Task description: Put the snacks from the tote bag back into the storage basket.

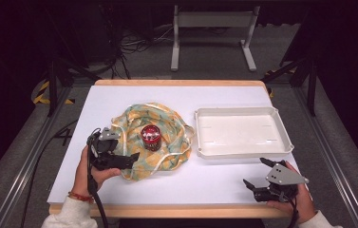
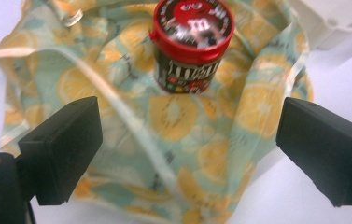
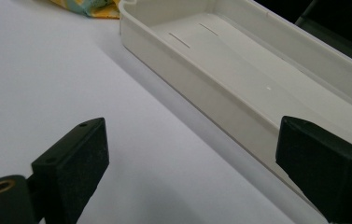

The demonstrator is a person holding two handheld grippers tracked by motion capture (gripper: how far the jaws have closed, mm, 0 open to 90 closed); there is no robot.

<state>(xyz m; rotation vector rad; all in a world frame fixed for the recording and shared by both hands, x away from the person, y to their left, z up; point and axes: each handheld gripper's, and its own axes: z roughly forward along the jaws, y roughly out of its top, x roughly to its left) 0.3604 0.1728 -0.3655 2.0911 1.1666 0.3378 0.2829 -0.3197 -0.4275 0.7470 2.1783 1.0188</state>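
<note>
A cloth printed with orange slices (image 1: 130,122) lies crumpled on the white table, left of centre. A small candy can with a red lid (image 1: 150,137) stands upright on its middle. My left gripper (image 1: 126,146) hovers at the cloth's near-left edge, pointing toward the can. In the left gripper view its jaws stand wide apart over the cloth (image 2: 173,121), with the can (image 2: 190,46) ahead and nothing pressed between the pads. My right gripper (image 1: 254,171) rests open near the front right corner, with bare table between its jaws (image 3: 192,158).
An empty white tray (image 1: 237,112) sits right of the cloth; its near wall (image 3: 187,74) runs just ahead of the right gripper. Bare white table (image 1: 200,180) spreads between the two hands. Table frame legs and cables stand on the floor beyond the far edge.
</note>
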